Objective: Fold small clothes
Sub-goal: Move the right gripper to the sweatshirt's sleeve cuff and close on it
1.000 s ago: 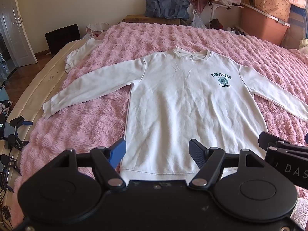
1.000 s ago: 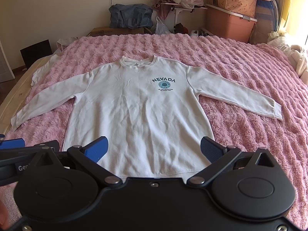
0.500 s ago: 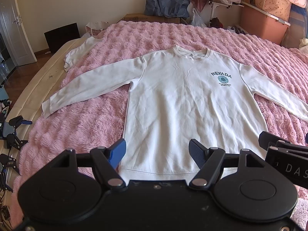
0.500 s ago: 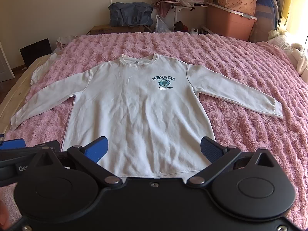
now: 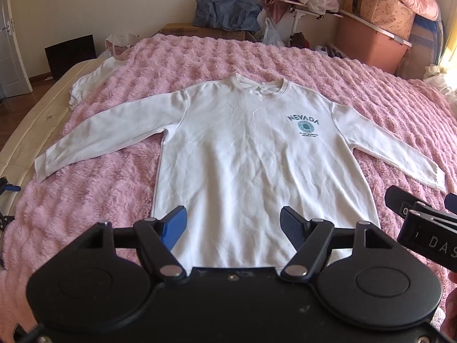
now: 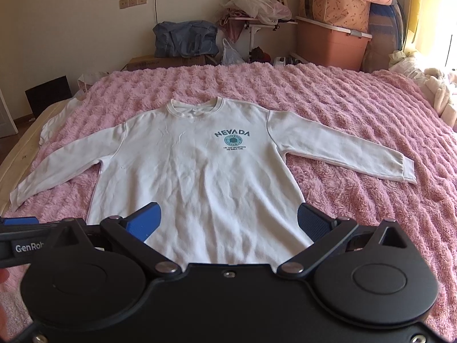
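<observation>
A bedroom with cream walls holds a wide bed covered by a fluffy pink ribbed blanket (image 5: 328,74), with clutter stacked along the far wall: a salmon plastic storage bin (image 6: 331,44) and a slumped blue-grey fabric bag (image 6: 185,38) on a cardboard box. Spread flat and face up at the middle of the blanket lies a white long-sleeved sweatshirt (image 5: 251,165) with a teal "NEVADA" chest print, collar toward the far wall, both sleeves stretched outward, hem nearest the cameras. The left tongs (image 5: 233,223) hang above the hem with their blue pads wide apart, holding nothing. The right tongs (image 6: 229,223) hang just beside them over the same hem, likewise spread wide and empty.
</observation>
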